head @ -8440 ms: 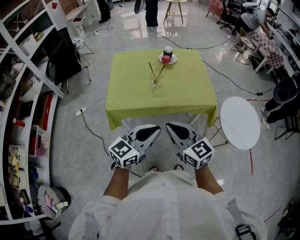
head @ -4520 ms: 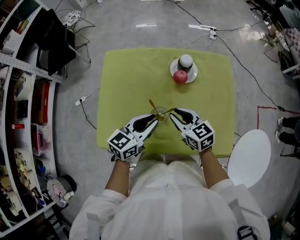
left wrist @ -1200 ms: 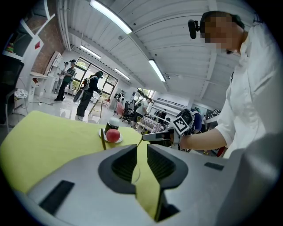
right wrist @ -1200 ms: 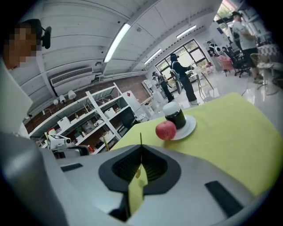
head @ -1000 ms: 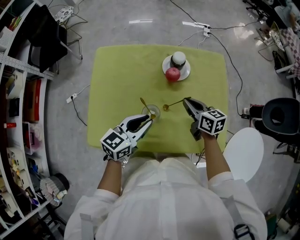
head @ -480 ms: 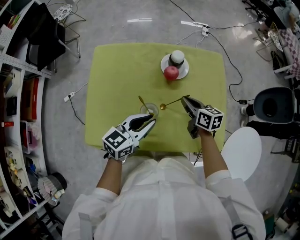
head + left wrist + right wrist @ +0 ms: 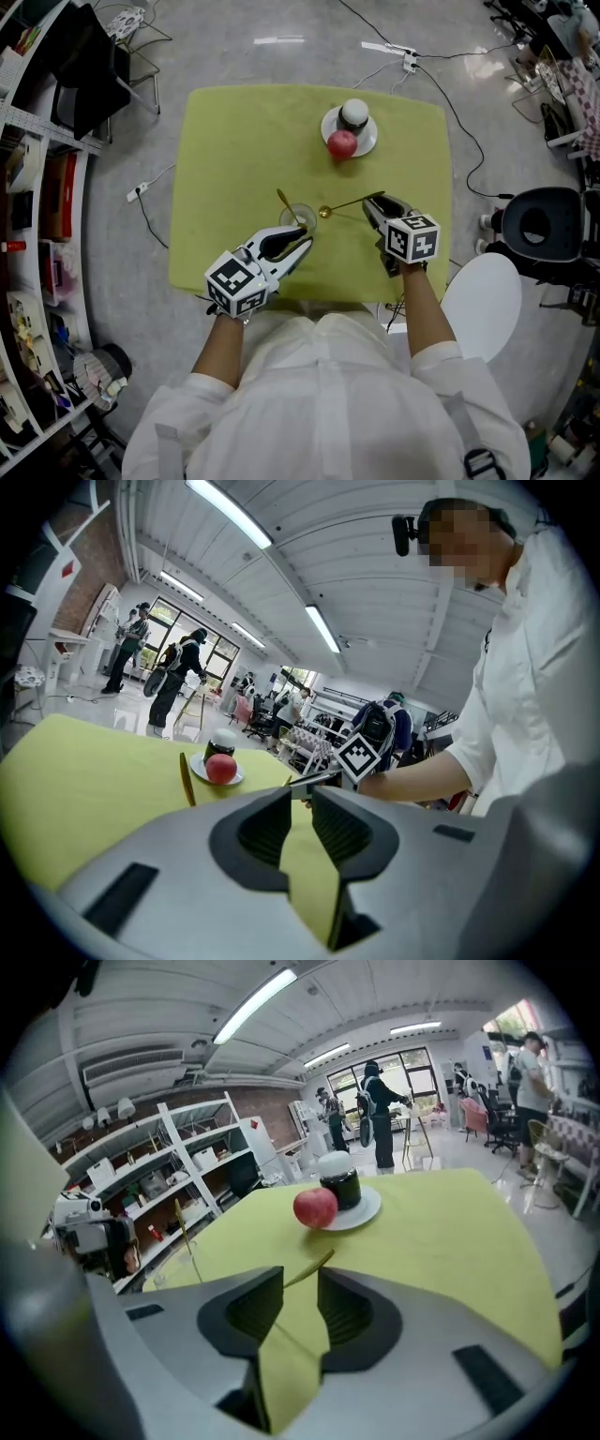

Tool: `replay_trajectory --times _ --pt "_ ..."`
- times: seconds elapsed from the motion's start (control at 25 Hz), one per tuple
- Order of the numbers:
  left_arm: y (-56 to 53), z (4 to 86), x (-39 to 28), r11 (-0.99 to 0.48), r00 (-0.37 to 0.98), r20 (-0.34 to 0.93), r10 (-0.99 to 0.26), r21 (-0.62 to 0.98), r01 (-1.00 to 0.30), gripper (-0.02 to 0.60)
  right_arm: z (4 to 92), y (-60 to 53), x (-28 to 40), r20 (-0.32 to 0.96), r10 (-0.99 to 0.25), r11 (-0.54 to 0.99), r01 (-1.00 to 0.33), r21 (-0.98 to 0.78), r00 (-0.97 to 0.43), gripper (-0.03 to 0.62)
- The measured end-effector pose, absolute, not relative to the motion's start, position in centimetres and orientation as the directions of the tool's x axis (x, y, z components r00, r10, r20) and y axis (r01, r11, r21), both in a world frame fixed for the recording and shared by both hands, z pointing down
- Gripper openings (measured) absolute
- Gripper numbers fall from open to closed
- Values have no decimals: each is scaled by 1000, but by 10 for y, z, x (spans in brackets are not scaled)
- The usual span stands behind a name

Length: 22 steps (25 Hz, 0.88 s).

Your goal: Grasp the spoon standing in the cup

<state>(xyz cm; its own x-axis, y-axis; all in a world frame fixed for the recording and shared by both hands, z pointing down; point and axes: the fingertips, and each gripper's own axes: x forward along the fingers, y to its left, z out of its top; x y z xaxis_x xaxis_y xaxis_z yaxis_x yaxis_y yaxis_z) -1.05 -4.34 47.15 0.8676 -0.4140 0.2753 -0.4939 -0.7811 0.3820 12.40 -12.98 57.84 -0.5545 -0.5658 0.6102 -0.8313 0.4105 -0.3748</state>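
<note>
Gold spoon [image 7: 285, 203] stands in the cup [image 7: 298, 219] on the green table [image 7: 234, 141], head view. Left gripper view: we see left gripper [image 7: 300, 795] jaws apart, empty. Right gripper view: right gripper [image 7: 300, 1281] jaws just opened wide, second spoon [image 7: 314, 1265] between them.

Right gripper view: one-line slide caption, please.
Right gripper, jaws just opened, slim gold metal spoon between them, over yellow-green tablecloth; round red apple beyond.
</note>
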Motion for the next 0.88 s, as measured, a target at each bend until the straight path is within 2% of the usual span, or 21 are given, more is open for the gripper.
replay_trajectory --times 0.24,0.56,0.88 --pt "-42 472 -7 -788 872 276 -405 378 -485 66 591 -118 136 731 -490 454 -855 -251 -475 115" --pt "-41 472 -3 -793 876 276 -395 379 -477 66 603 -100 150 829 -418 523 -844 -114 -371 115" --pt "-43 471 -1 -789 873 274 -405 378 -484 66 595 -93 173 828 -453 490 -868 -77 -330 114"
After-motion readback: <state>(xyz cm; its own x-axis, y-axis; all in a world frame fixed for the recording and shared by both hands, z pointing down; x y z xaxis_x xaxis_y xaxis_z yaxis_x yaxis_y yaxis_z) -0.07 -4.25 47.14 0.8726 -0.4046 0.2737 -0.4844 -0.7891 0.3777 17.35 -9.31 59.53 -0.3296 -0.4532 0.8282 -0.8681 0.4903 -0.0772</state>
